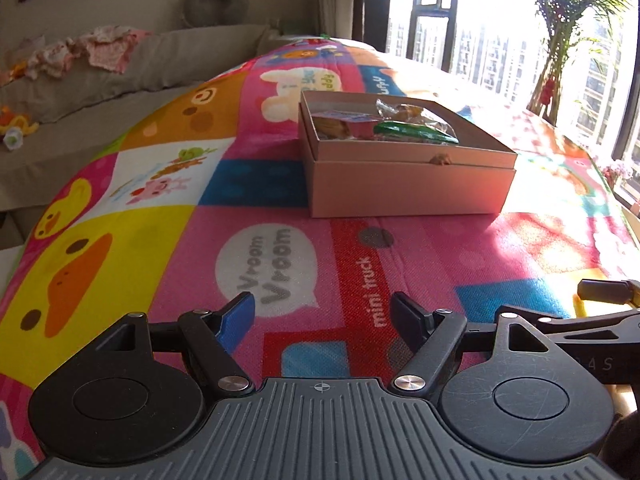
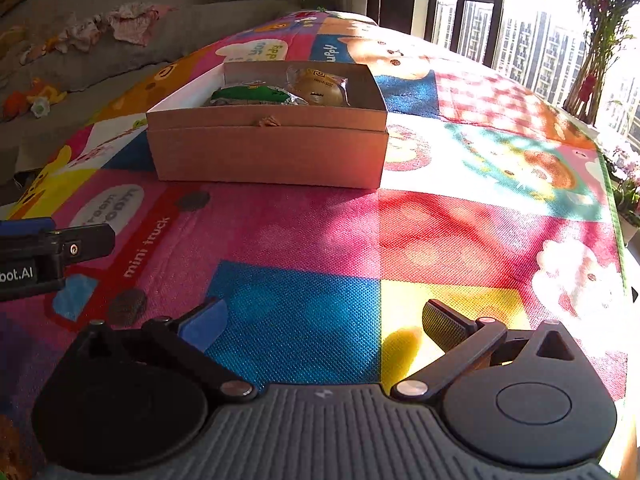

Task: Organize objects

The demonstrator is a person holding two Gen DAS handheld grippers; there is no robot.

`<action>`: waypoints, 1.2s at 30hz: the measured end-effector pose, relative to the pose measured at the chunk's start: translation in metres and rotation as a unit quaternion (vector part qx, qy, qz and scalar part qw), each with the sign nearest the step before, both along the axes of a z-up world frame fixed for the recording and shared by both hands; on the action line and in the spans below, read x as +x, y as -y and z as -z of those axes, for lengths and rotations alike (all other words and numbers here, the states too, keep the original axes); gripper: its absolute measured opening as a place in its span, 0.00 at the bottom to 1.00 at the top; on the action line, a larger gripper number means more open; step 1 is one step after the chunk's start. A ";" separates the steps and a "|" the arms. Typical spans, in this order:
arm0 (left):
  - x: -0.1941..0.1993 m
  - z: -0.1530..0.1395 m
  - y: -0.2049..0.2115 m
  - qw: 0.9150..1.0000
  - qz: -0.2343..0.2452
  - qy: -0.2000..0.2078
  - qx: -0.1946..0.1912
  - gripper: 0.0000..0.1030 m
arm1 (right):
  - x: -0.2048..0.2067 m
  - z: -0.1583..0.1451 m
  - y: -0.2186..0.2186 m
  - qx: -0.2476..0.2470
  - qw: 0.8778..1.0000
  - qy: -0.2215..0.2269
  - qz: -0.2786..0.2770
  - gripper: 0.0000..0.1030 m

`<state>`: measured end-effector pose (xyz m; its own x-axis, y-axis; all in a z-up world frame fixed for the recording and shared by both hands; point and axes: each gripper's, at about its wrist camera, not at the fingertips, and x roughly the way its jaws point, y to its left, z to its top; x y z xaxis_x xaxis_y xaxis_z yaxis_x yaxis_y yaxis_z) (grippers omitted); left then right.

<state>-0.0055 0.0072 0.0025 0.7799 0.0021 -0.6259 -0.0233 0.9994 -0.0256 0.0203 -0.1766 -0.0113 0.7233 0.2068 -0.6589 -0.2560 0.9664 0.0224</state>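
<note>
An open cardboard box [image 1: 408,184] [image 2: 268,152] stands on the colourful play mat. Inside lie wrapped snacks: a green packet [image 1: 416,132] [image 2: 248,94], a clear bag with a golden pastry [image 2: 320,86] [image 1: 404,114] and a pink packet [image 1: 352,124]. My left gripper [image 1: 322,312] hovers over the mat short of the box, open, with nothing between its fingers. My right gripper [image 2: 320,320] is wide open over the blue and yellow squares, also holding nothing. The left gripper's fingertips [image 2: 60,240] show at the left edge of the right wrist view.
The play mat [image 1: 280,264] [image 2: 440,220] covers the surface around the box. A grey sofa [image 1: 100,92] with crumpled cloths and small toys lies to the left. Tall windows and a potted plant [image 1: 560,40] stand at the far right.
</note>
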 end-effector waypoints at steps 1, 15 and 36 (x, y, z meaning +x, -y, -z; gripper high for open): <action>-0.003 0.005 0.005 1.000 0.001 0.009 0.018 0.80 | 0.000 0.001 0.002 0.004 1.000 0.003 0.005 1.00; -0.003 0.007 0.010 1.000 -0.009 0.010 0.021 0.80 | 0.008 0.004 -0.002 -0.007 1.000 0.013 0.021 1.00; -0.004 0.007 0.008 1.000 -0.008 0.011 0.014 0.80 | 0.010 0.004 -0.002 -0.007 1.000 0.012 0.018 1.00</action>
